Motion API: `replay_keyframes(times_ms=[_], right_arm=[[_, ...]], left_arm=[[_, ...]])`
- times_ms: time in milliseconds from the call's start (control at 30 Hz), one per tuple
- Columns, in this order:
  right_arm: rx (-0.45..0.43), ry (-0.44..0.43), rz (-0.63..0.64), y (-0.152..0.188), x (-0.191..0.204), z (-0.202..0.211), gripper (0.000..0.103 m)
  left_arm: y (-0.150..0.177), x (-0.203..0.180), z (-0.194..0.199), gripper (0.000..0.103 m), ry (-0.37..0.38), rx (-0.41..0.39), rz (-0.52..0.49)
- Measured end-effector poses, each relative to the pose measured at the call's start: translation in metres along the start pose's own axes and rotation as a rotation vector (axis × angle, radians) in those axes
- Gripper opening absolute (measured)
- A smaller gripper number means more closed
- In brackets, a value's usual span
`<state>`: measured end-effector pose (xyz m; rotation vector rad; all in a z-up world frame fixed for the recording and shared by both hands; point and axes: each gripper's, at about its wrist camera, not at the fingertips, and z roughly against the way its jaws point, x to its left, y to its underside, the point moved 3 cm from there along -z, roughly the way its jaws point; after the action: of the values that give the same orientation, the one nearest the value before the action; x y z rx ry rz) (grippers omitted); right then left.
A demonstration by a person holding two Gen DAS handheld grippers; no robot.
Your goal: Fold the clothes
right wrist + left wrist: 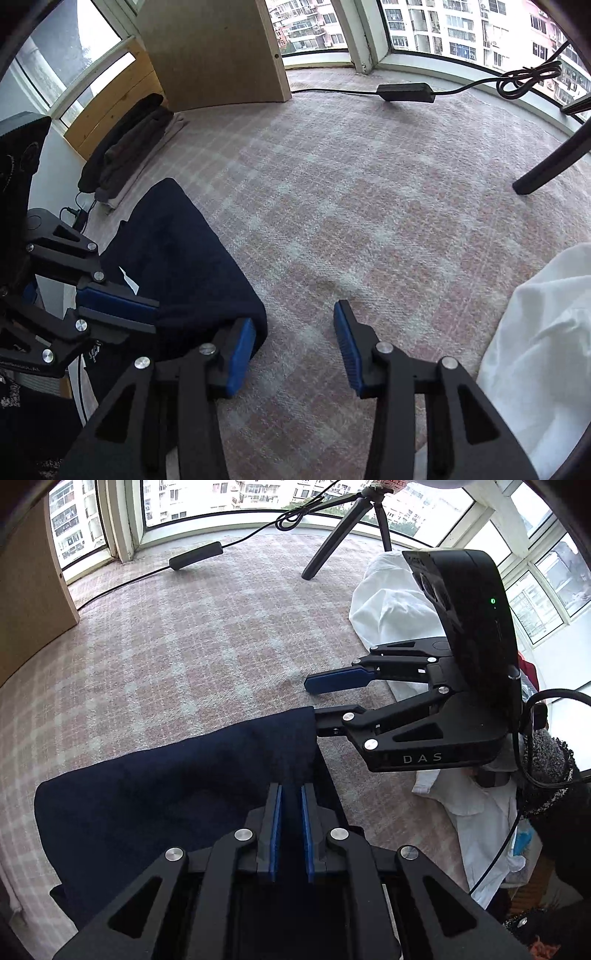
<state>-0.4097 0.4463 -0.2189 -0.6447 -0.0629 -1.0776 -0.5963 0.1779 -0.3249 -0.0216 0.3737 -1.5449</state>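
The left tongs [291, 812] are clamped on a fold of the navy garment [155, 794], which lies on the pink checked carpet [192, 642]. The right tongs [295, 347] stand apart just beside the garment's corner, one finger [240, 354] touching the cloth, with the white cloth heap [535, 332] on their far side.

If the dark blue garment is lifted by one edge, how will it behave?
The dark blue garment will probably hang limp: it already drapes and bunches around the left gripper. It looks thick, so it may feel fairly heavy. On the checked carpet it likely drags.
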Motion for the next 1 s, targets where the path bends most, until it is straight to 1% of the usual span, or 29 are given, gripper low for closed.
replay_keyframes(times_ms=[67,100,133,200,233,267,300,333,400,433,500,533,567,600,633,733,767,800,833,867,900,933,1000], right_arm=[[0.005,0.022,-0.021,0.000,-0.005,0.002,0.041],[0.007,0.033,-0.031,0.001,-0.008,0.004,0.041],[0.008,0.044,-0.044,0.001,-0.011,0.006,0.041],[-0.003,0.063,-0.096,0.002,-0.022,0.018,0.043],[-0.014,0.071,-0.122,0.002,-0.027,0.025,0.043],[-0.050,0.069,-0.146,0.001,-0.029,0.035,0.043],[-0.080,0.049,-0.147,-0.002,-0.025,0.043,0.043],[-0.096,0.011,-0.122,-0.005,-0.015,0.046,0.043],[-0.103,-0.068,-0.068,-0.012,0.011,0.042,0.043],[-0.091,-0.101,-0.038,-0.014,0.024,0.034,0.043],[-0.001,-0.102,0.036,-0.010,0.045,0.006,0.043],[0.048,-0.079,0.076,-0.008,0.054,-0.008,0.041],[0.104,0.026,0.119,-0.003,0.053,-0.018,0.039],[0.104,0.051,0.113,-0.002,0.050,-0.012,0.036],[0.100,0.072,0.107,-0.001,0.048,-0.006,0.036],[0.044,0.066,0.085,-0.012,0.059,0.017,0.037],[0.024,0.058,0.077,-0.015,0.063,0.023,0.037],[0.007,0.021,0.068,-0.017,0.071,0.023,0.039],[0.006,-0.011,0.053,-0.017,0.078,0.018,0.043],[0.014,-0.034,0.041,-0.016,0.085,0.011,0.045],[0.063,-0.005,0.045,-0.012,0.092,-0.003,0.045],[0.120,0.059,0.058,-0.007,0.098,-0.016,0.045],[0.125,0.111,0.054,-0.001,0.112,-0.017,0.045]], left_arm=[[0.003,-0.005,-0.002,0.015,0.033,0.012,-0.007],[0.006,-0.008,0.002,0.020,0.059,0.009,-0.011],[0.010,-0.008,0.009,0.027,0.068,-0.005,-0.017],[0.020,-0.003,0.028,0.033,0.051,-0.040,-0.023],[0.026,0.003,0.037,0.033,0.031,-0.051,-0.016],[0.032,0.011,0.046,0.033,0.009,-0.062,-0.004],[0.038,0.021,0.055,0.033,-0.008,-0.073,0.016],[0.044,0.033,0.063,0.033,-0.020,-0.083,0.039],[0.059,0.056,0.075,0.033,-0.028,-0.099,0.089],[0.066,0.068,0.079,0.033,-0.034,-0.105,0.115],[0.083,0.092,0.081,0.033,-0.069,-0.100,0.163],[0.091,0.104,0.081,0.033,-0.088,-0.095,0.187],[0.099,0.116,0.082,0.033,-0.108,-0.091,0.211],[0.107,0.127,0.084,0.033,-0.122,-0.087,0.233],[0.114,0.137,0.088,0.033,-0.127,-0.092,0.253],[0.124,0.161,0.101,0.033,-0.128,-0.136,0.291],[0.122,0.166,0.103,0.034,-0.128,-0.147,0.286],[0.120,0.170,0.104,0.035,-0.131,-0.155,0.278],[0.116,0.174,0.103,0.035,-0.136,-0.158,0.262],[0.111,0.177,0.101,0.035,-0.142,-0.160,0.235],[0.106,0.180,0.098,0.035,-0.156,-0.161,0.202],[0.102,0.185,0.095,0.035,-0.174,-0.158,0.173],[0.095,0.200,0.093,0.035,-0.182,-0.152,0.124]])
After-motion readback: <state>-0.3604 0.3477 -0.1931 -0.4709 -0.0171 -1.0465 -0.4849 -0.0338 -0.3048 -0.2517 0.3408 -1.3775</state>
